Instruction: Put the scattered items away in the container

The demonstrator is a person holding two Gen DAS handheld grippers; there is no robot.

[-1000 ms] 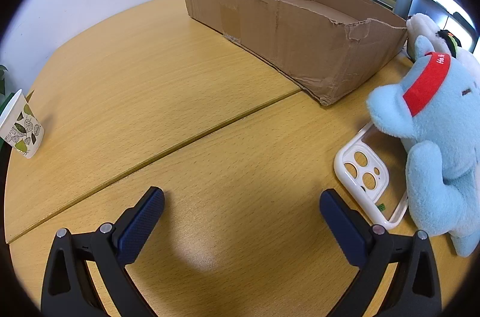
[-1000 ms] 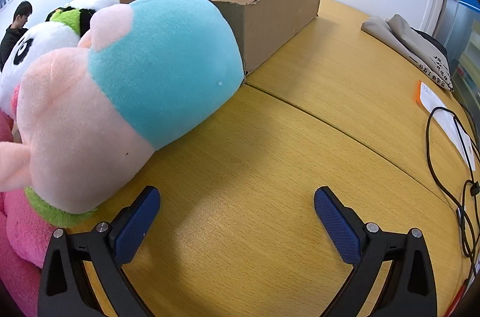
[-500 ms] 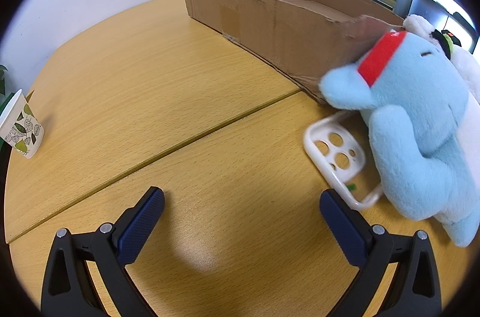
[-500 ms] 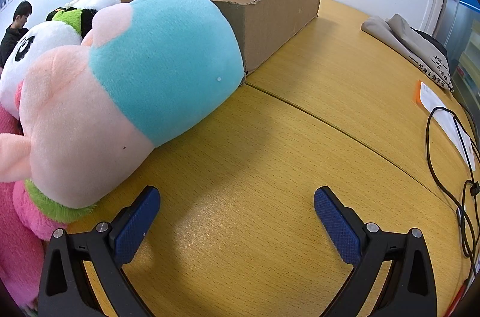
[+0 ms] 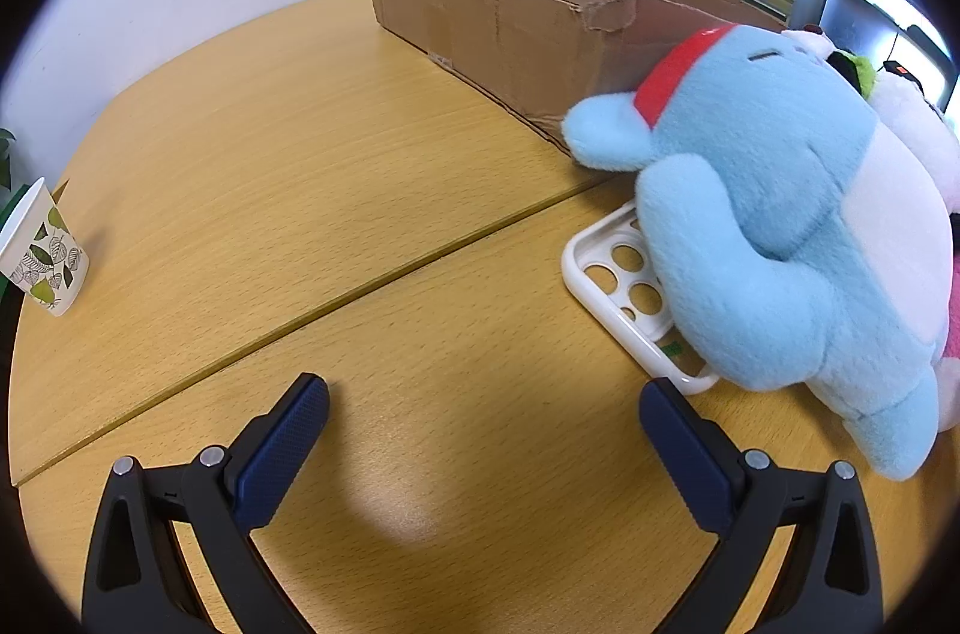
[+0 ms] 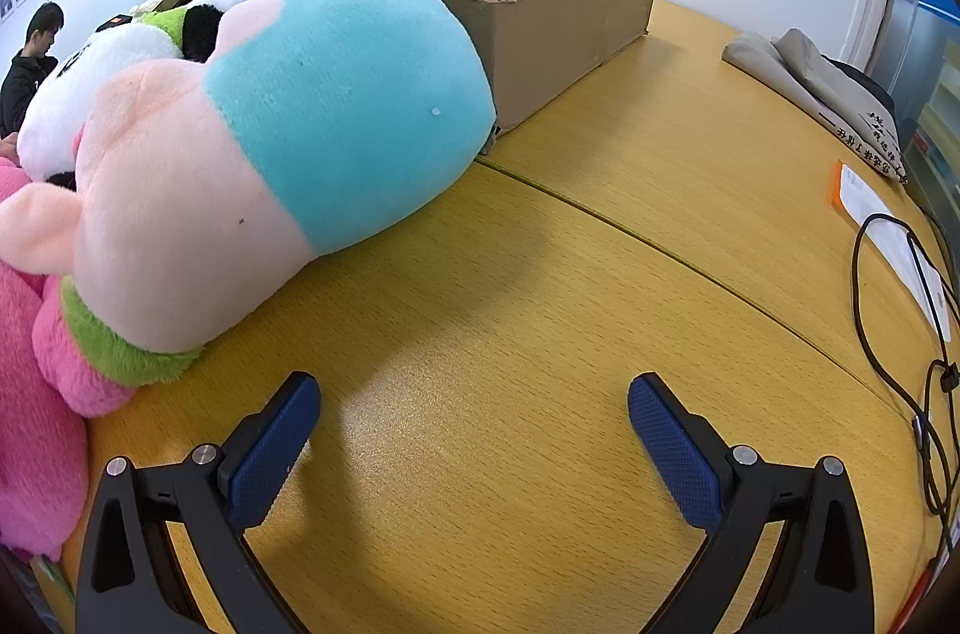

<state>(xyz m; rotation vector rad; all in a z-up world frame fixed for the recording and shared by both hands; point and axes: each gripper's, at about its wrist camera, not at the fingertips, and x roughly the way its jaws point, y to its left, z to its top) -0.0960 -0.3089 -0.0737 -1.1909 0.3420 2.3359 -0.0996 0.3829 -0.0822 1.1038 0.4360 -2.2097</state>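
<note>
Left gripper (image 5: pixel 483 403) spread wide, empty, low centre of frame over bare surface (image 5: pixel 300 190). Blue plush (image 5: pixel 774 238) at right, above and right of the right fingertip, lying on a white case (image 5: pixel 606 274), head against the box (image 5: pixel 522 22). Right gripper (image 6: pixel 474 406) likewise wide and empty; teal-pink plush (image 6: pixel 288 142) upper left of it, apparently touching the box (image 6: pixel 564 28). Pink plush (image 6: pixel 30 394) at far left edge.

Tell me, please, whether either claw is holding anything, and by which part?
Nothing is held: the left claw and the right claw are both open over the bare yellow wooden table.
</note>
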